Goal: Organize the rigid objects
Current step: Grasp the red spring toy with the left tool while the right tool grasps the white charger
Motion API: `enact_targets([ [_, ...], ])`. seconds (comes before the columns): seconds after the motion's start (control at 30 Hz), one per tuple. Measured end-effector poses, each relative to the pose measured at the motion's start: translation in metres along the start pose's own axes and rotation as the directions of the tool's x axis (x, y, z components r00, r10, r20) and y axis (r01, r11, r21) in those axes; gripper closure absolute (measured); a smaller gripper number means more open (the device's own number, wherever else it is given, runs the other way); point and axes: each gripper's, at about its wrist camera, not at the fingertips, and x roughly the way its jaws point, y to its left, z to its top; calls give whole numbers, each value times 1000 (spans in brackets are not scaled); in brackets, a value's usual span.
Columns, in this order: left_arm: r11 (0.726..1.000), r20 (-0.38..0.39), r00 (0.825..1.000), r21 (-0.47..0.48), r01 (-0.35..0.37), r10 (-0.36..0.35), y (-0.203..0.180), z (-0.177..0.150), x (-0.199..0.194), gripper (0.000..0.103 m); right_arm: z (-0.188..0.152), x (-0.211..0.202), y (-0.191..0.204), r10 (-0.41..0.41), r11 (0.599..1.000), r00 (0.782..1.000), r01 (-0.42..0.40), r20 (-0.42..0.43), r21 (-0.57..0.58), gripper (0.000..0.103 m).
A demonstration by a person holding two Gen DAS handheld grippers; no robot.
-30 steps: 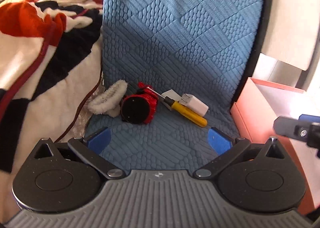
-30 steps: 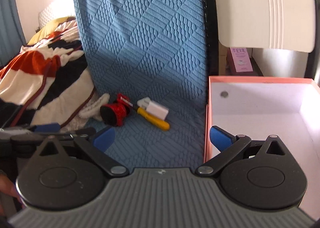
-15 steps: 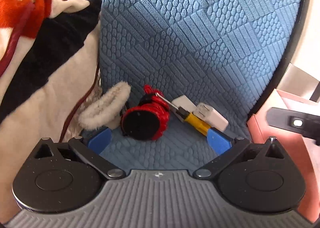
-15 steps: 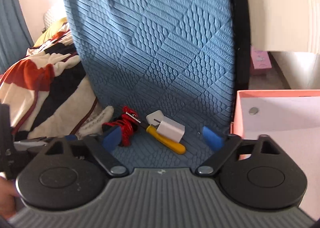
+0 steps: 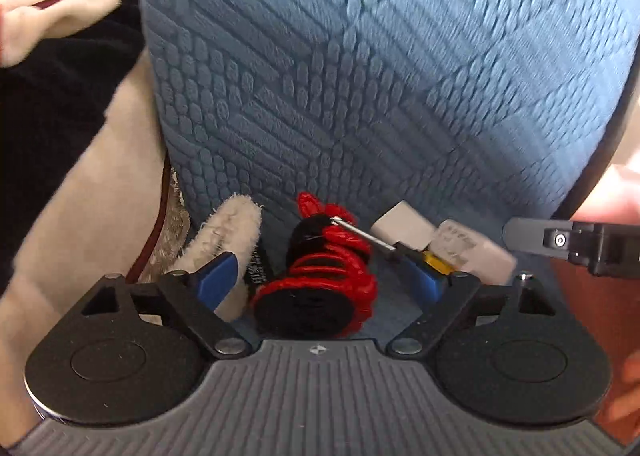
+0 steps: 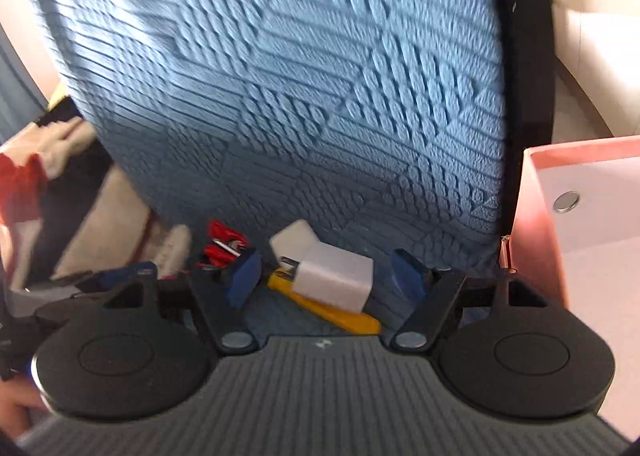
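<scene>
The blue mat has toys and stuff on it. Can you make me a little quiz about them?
1. True or false: the white charger lies on top of the yellow screwdriver.
2. Which thing sits between the fingers of the left hand-held gripper? A) a red and black coil B) a green ball C) a spoon
3. What colour is the open box beside the blue mat?

Key: 1 true. 2 A; the jaws have just been closing, yet the pads do not press it. 3 pink.
</scene>
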Motion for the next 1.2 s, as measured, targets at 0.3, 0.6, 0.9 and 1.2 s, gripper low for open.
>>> enact_targets([
  [0.3,999,-24,1000,39,-4,4,2,4,18,17,8,47,-26,1,987,998,9,-59,163,28],
  [0.6,992,-11,999,118,-47,49,-10,-1,28,22,10,70,-21,62,973,990,-32,-127,228,29],
  [0.9,983,-90,994,180,-47,64,-23,-11,34,30,-7,77,-2,56,979,984,-21,-168,201,32],
  [1.2,992,-105,993,117,-45,58,-15,-24,15,31,-5,41,1,-20,990,981,47,-193,132,33],
])
